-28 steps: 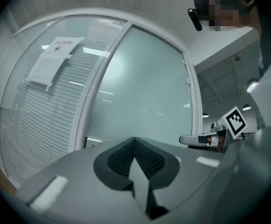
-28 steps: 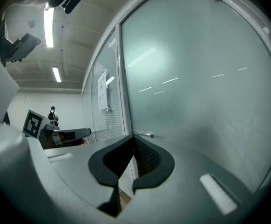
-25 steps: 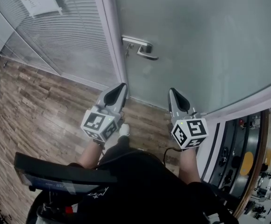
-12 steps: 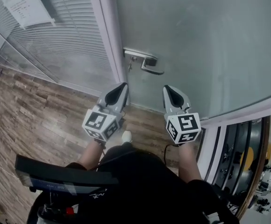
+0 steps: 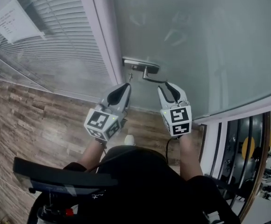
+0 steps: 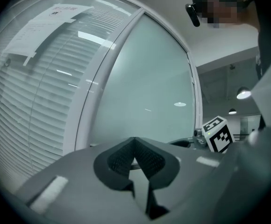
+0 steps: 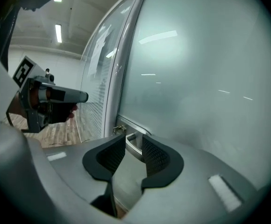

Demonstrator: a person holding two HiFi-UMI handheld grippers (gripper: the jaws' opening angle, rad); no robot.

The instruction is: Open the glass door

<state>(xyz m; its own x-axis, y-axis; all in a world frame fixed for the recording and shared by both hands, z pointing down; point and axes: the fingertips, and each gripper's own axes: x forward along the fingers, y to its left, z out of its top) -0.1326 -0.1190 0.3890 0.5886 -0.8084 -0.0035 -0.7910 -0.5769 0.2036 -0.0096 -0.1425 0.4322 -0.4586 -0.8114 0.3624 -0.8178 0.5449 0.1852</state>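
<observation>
Straight ahead of the person stands the door, a broad sheet of frosted, grey-green glass, smooth and faintly glossy, with ceiling lights mirrored in it. It looks closed, its left edge against the frame. Left of it a fixed glass panel carries thin horizontal blinds and a taped paper notice. Underfoot, the floor is wood-grain plank, brown and streaky. Between door and panel runs the frame, a pale, flat-faced post.

Grey moulded plastic with ribbed black pads, the left claw is clenched on nothing. It hovers in front of the frame, apparently idle and out of the way. The right claw points at the handle's free end, and its jaws have just been opening. They stand apart with the pads pressing on nothing, and the lever lines up with the gap at their tips. That aim suits a grip on the far end, where pressing down should take least force.

Smallest is the handle, a slim, brushed-metal lever on a rectangular plate. It sits at the door's left edge, just beside the frame.
</observation>
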